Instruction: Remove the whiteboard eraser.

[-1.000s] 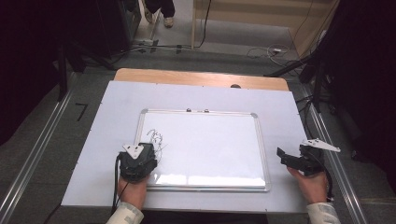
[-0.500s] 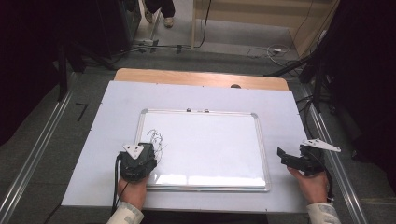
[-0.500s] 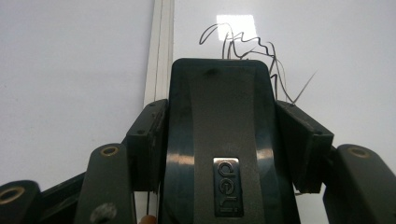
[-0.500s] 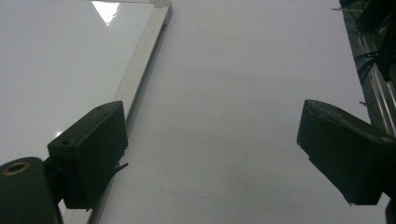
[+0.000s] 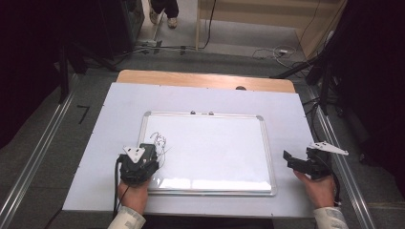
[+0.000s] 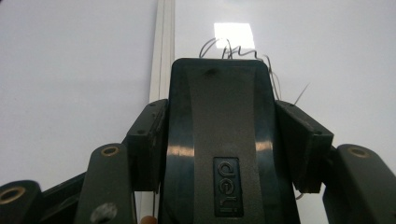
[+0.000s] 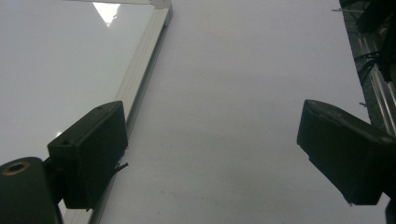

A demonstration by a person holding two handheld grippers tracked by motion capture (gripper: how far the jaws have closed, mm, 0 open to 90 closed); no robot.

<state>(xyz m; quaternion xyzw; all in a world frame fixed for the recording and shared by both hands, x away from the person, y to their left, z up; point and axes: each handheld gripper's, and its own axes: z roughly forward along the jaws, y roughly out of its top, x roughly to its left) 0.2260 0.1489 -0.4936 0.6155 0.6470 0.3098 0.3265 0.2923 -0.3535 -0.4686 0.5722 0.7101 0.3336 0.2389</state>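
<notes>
We noted the left hand-held gripper (image 5: 152, 153) clamped on a black board eraser (image 6: 219, 140) marked "deli", set over the near-left corner of the whiteboard (image 5: 215, 148), just short of the thin scribble (image 5: 160, 140) drawn there. The right hand-held gripper (image 5: 292, 161) hung with its jaws spread and nothing between them, off the whiteboard's right edge, above the white worktop (image 5: 110, 124).
</notes>
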